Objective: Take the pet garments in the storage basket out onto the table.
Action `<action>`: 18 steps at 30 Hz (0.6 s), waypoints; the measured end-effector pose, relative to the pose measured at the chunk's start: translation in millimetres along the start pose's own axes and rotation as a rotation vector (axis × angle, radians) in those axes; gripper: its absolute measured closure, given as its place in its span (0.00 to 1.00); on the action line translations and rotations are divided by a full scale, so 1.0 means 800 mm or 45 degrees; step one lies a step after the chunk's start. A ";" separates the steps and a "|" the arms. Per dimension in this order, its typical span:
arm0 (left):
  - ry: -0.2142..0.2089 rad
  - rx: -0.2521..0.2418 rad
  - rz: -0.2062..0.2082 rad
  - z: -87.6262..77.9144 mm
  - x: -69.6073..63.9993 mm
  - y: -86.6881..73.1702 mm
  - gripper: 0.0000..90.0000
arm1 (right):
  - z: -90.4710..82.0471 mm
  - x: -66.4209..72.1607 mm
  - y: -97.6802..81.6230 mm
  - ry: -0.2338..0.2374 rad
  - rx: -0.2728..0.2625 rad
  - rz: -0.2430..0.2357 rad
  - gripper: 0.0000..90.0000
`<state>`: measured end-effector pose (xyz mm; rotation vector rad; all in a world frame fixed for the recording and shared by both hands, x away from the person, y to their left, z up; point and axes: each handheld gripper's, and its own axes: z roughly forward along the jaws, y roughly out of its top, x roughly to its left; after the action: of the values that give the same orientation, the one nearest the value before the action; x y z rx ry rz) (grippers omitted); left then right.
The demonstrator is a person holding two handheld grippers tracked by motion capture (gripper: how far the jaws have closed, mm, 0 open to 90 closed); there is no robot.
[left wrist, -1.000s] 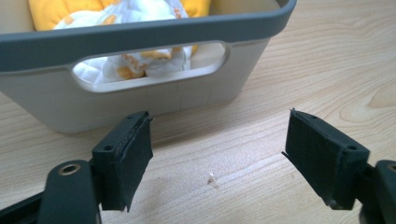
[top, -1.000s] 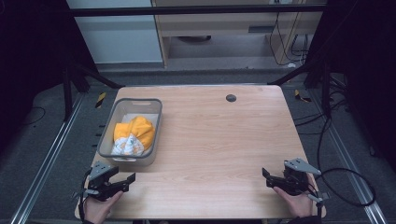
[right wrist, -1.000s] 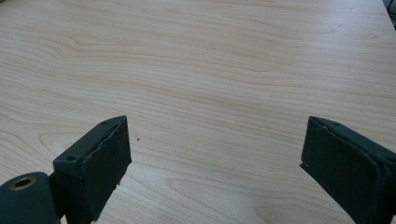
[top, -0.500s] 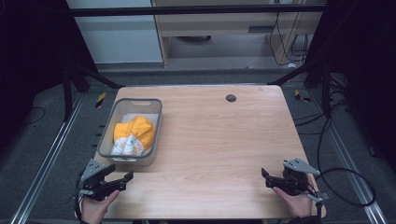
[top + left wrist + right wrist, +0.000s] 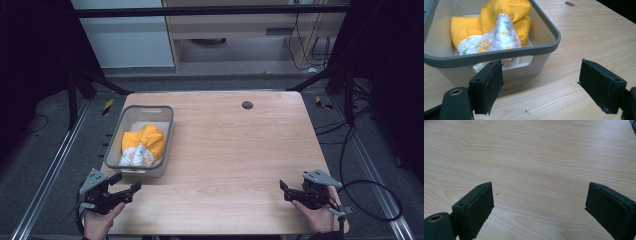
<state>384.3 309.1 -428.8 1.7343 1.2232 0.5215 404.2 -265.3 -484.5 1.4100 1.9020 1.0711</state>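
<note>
Desk (image 5: 240,150) of pale wood carries a grey plastic bin (image 5: 127,125) near its left edge, well apart from a small dark round spot (image 5: 247,105) toward the far side. Inside the bin lies 1 bundled cloth (image 5: 142,145), yellow with a white quilted part printed with small orange and green figures; in the left claw view the cloth (image 5: 499,27) rises above the rim, while its lower folds are blurred behind the translucent wall. At the near left corner, the left claw (image 5: 125,190) is spread wide and empty, pointing at the bin's near wall (image 5: 524,65), close to it but apart. At the near right edge, the right claw (image 5: 285,190) is likewise spread wide and empty over bare wood (image 5: 536,165). Both hands are cut off by the lower frame.
</note>
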 end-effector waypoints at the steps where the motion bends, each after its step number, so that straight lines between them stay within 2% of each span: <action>1: -0.001 -0.002 0.003 -0.001 -0.001 0.001 0.21 | 0.000 0.000 0.000 0.001 -0.001 0.001 0.09; 18: -0.005 -0.027 0.017 -0.007 0.001 0.021 0.20 | 0.002 0.000 -0.001 -0.004 0.002 -0.007 0.09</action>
<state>388.8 310.8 -411.3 1.7259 1.2004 0.5368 405.0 -264.9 -485.7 1.4056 1.9040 1.0642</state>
